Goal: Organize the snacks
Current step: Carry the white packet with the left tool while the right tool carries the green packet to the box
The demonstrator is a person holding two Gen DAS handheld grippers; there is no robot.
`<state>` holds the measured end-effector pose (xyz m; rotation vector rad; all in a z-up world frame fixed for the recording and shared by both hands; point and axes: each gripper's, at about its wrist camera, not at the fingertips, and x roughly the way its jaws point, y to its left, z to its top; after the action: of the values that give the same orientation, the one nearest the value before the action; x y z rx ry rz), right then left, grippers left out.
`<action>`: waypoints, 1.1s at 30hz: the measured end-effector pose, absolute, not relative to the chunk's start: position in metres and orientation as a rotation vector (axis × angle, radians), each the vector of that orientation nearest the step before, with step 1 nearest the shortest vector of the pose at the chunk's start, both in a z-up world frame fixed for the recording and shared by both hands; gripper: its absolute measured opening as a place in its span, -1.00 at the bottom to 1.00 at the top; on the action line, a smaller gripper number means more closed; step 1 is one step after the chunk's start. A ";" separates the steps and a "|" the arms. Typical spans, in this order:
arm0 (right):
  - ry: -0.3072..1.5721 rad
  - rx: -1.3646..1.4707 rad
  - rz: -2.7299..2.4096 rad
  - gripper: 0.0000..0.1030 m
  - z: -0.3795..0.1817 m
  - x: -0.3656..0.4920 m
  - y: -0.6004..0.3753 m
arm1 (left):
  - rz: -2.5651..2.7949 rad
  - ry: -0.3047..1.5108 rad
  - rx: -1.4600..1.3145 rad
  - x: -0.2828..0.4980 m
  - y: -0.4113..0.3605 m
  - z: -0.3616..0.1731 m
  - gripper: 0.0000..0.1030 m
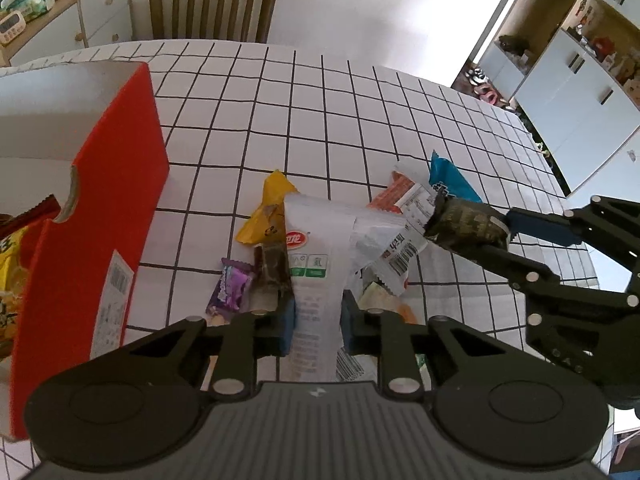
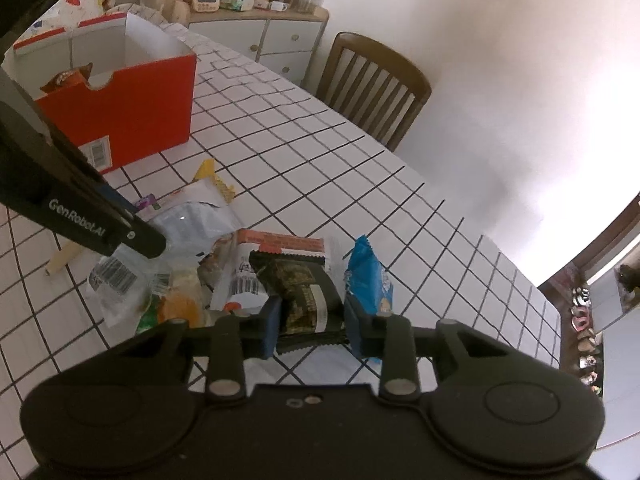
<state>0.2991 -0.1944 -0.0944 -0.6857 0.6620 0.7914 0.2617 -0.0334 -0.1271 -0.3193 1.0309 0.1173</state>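
Note:
A heap of snack packets lies on the white checked tablecloth (image 1: 320, 112). My left gripper (image 1: 318, 320) is shut on a long white packet (image 1: 316, 248) with a red logo, its blue pads pressing both edges. My right gripper (image 2: 312, 320) is shut on a dark green packet (image 2: 300, 284), which shows at the heap's right side in the left wrist view (image 1: 464, 224). An open red box (image 1: 100, 200) stands to the left with a yellow bag (image 1: 8, 272) inside. From the right wrist the red box (image 2: 132, 100) shows a brown packet (image 2: 68, 76) inside.
Loose in the heap lie a blue packet (image 2: 368, 276), a yellow packet (image 1: 268, 212), a purple candy (image 1: 232, 288) and an orange-and-white packet (image 2: 280, 244). A wooden chair (image 1: 212, 0) stands at the table's far edge. A cluttered sideboard (image 2: 272, 36) lines the wall.

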 end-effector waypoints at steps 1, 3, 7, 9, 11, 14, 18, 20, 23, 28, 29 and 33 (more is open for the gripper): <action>0.662 -0.673 0.788 -0.40 -0.092 0.298 -0.196 | 0.118 1.029 -0.320 0.259 -0.033 -0.126 -0.57; 0.664 -0.643 0.782 -0.40 -0.087 0.294 -0.200 | 0.119 1.030 -0.325 0.254 -0.032 -0.123 -0.57; 0.664 -0.598 0.764 -0.40 -0.078 0.283 -0.206 | 0.120 1.025 -0.320 0.243 -0.030 -0.118 -0.58; 0.666 -0.568 0.762 -0.40 -0.072 0.277 -0.209 | 0.123 1.021 -0.323 0.237 -0.028 -0.115 -0.58; 0.663 -0.544 0.757 -0.40 -0.067 0.272 -0.211 | 0.123 1.015 -0.328 0.231 -0.026 -0.111 -0.58; 0.662 -0.514 0.749 -0.40 -0.061 0.263 -0.213 | 0.125 1.004 -0.334 0.221 -0.024 -0.104 -0.58; 0.661 -0.481 0.737 -0.40 -0.053 0.249 -0.215 | 0.111 0.985 -0.332 0.210 -0.025 -0.093 -0.58; 0.660 -0.466 0.736 -0.40 -0.050 0.243 -0.214 | 0.102 0.978 -0.333 0.204 -0.026 -0.086 -0.58; 0.652 -0.453 0.737 -0.40 -0.043 0.231 -0.212 | 0.091 0.963 -0.315 0.196 -0.026 -0.077 -0.58; 0.624 -0.446 0.737 -0.40 -0.029 0.215 -0.206 | 0.083 0.937 -0.310 0.184 -0.022 -0.060 -0.58; 0.620 -0.444 0.736 -0.40 -0.026 0.212 -0.205 | 0.082 0.933 -0.310 0.183 -0.020 -0.058 -0.58; 0.600 -0.429 0.734 -0.40 -0.015 0.201 -0.199 | 0.079 0.918 -0.307 0.174 -0.012 -0.045 -0.57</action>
<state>0.2007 -0.1988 -0.0146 -0.4287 0.5998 0.7341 0.1743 -0.0120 -0.0452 -0.3067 0.9178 0.0789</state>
